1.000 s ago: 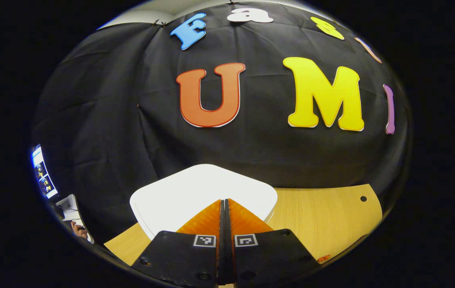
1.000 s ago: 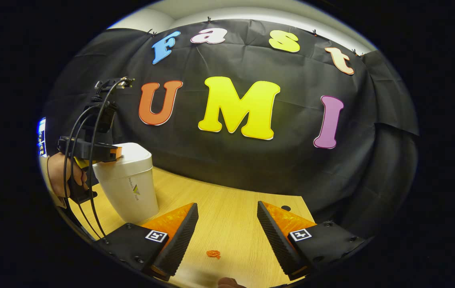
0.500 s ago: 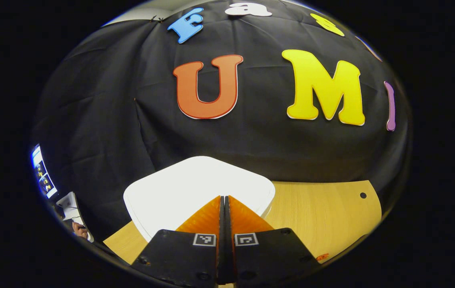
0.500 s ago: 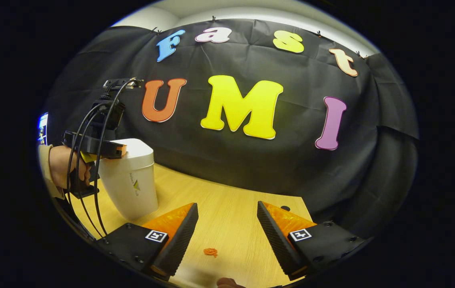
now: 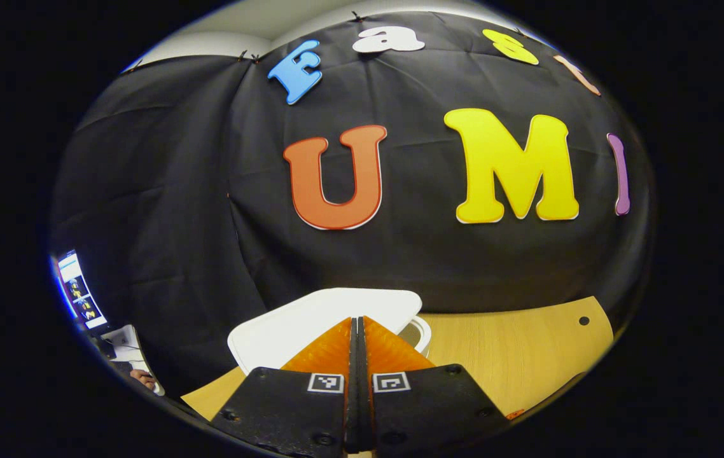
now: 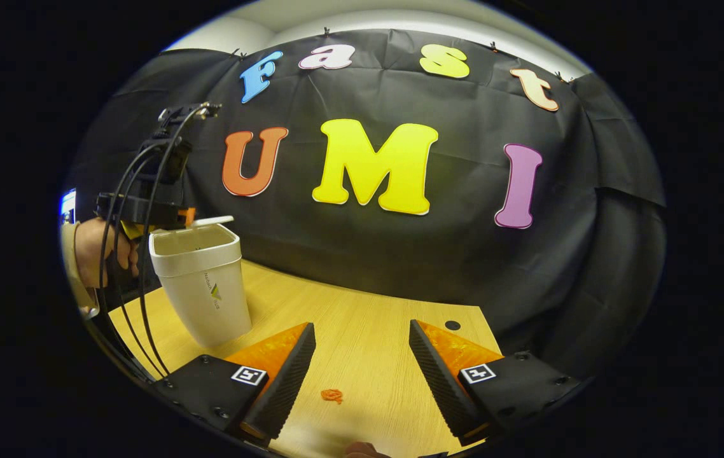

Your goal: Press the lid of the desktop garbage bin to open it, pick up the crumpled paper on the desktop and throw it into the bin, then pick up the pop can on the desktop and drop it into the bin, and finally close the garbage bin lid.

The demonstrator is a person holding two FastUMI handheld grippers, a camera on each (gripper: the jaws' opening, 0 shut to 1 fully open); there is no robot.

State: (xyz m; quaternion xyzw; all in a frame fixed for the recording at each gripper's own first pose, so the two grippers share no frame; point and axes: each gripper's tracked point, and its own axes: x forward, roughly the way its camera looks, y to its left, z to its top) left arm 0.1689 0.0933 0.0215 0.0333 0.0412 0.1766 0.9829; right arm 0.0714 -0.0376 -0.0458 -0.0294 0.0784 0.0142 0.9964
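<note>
The white desktop bin (image 6: 204, 289) stands on the wooden table (image 6: 362, 305) at the left of the right gripper view. Its lid (image 6: 209, 221) is tilted up and the mouth shows open. A hand holds my left gripper (image 6: 187, 216) just behind the raised lid, above the bin's back edge. In the left gripper view the left gripper (image 5: 357, 319) is shut with nothing between its fingers, and the raised lid (image 5: 298, 321) lies just beyond its tips, with a bit of the bin's rim (image 5: 422, 332) to the right. My right gripper (image 6: 361, 326) hangs open over the table, holding nothing.
A small orange scrap (image 6: 331, 395) lies on the table between the right gripper's fingers. A round hole (image 6: 452, 325) sits near the table's far right corner. Cables (image 6: 126, 267) hang from the left gripper. A lit screen (image 5: 79, 292) shows at the far left.
The bin's lid was flat under the left gripper's shut tips; now it has sprung up and the bin stands open. The left gripper has risen a little. The right gripper has barely moved.
</note>
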